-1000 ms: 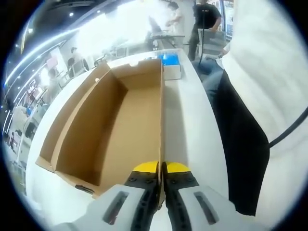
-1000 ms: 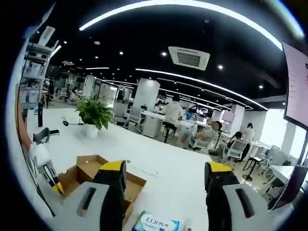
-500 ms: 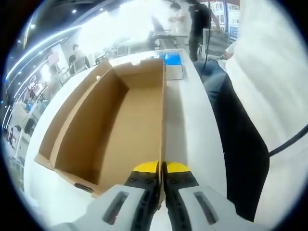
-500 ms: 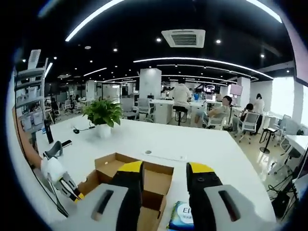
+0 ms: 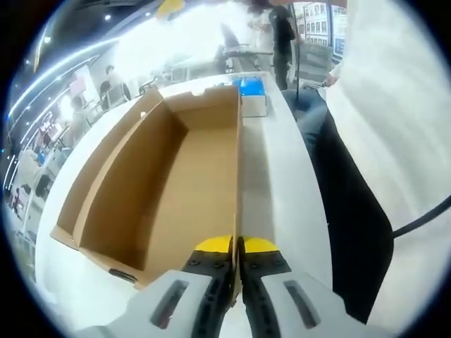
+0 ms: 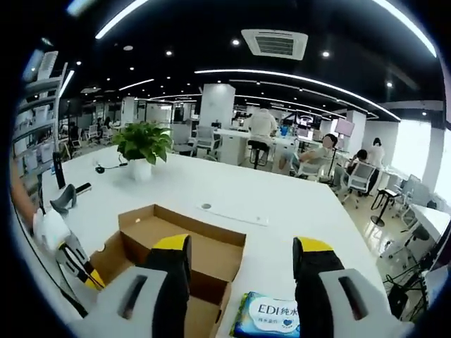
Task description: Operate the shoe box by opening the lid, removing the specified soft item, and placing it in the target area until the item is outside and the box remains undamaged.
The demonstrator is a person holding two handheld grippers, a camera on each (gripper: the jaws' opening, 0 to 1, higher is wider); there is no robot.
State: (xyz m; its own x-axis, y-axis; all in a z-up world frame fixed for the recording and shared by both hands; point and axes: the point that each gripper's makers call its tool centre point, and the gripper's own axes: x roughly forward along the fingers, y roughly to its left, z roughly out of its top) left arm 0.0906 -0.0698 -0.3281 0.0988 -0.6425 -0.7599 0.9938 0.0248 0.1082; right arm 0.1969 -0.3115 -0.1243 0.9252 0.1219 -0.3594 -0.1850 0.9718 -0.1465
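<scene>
The long white table runs away from the right gripper view's camera, with broad bare surface beyond and to the right of the box; in the left gripper view its right edge lies close beside the box, where a person in a white top and dark trousers stands against it; the open brown cardboard shoe box lies flat on the table, its long axis running straight away from the left gripper toward the far table end, open side up; its inside shows plain cardboard floor and walls, and I can see no item in it; a flap or lid panel stands out along its left side in the left gripper view, though whether that is the lid I cannot tell; the potted green plant in a white pot stands well beyond the box on the table; the blue and white soft tissue pack printed "EDI" lies on the table outside the box, just beside its end wall, between the right gripper's jaws in that view; in the left gripper view it sits just past the box's far right corner; the left gripper, grey with yellow tips, is clenched on the near end of the box's right side wall, jaws pressed together with the cardboard edge between them; the right gripper hangs above the box with its jaws spread wide and nothing in them.
</scene>
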